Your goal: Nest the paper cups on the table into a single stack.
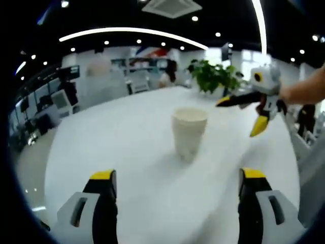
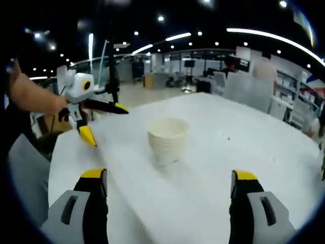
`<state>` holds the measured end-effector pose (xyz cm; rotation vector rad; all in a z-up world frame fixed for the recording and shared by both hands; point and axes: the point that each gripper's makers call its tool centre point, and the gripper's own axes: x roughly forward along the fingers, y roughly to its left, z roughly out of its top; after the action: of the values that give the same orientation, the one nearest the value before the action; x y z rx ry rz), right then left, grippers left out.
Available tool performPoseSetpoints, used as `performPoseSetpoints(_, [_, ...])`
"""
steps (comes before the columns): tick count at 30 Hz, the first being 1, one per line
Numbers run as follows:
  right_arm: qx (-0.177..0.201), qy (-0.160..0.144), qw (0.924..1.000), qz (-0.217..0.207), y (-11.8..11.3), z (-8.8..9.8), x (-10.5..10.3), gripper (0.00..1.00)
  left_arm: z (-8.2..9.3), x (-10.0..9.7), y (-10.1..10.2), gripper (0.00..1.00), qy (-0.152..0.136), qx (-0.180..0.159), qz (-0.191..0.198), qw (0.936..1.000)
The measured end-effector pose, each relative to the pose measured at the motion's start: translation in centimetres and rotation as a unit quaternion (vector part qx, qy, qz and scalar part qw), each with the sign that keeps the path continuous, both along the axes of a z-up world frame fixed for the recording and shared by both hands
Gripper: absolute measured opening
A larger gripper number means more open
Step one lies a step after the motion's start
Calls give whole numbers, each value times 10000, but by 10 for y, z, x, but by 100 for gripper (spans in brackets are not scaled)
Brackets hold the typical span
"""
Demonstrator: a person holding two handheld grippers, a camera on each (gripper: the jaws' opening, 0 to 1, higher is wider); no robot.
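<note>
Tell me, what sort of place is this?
Probably a large open office or showroom: recessed ceiling lights and a curved light strip, desks with monitors, a potted plant, and a white table holding a paper cup.

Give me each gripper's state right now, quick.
Left gripper: open, empty, fingers wide apart short of the cup.
Right gripper: open, empty, facing the same cup.

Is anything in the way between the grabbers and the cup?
Nothing visible is. The ribbed white paper cup stands upright on the round white table, with bare tabletop between it and the open left gripper. The open right gripper also faces the cup across bare table.
</note>
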<state>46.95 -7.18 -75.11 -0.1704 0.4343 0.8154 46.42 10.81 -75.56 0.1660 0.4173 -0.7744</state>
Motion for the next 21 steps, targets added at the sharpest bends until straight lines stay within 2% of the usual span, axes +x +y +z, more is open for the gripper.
performPoseSetpoints(12, [221, -224, 9990, -323, -16, 15, -64, 100, 5, -71, 17, 99, 95, -95, 33, 9999])
performPoseSetpoints(16, [153, -257, 9992, -263, -17, 11, -98, 100, 6, -93, 23, 99, 68, -118, 89, 9999])
performPoseSetpoints(21, [262, -179, 9986, -421, -25, 4, -128, 100, 5, -116, 30, 99, 44, -96, 129, 9999])
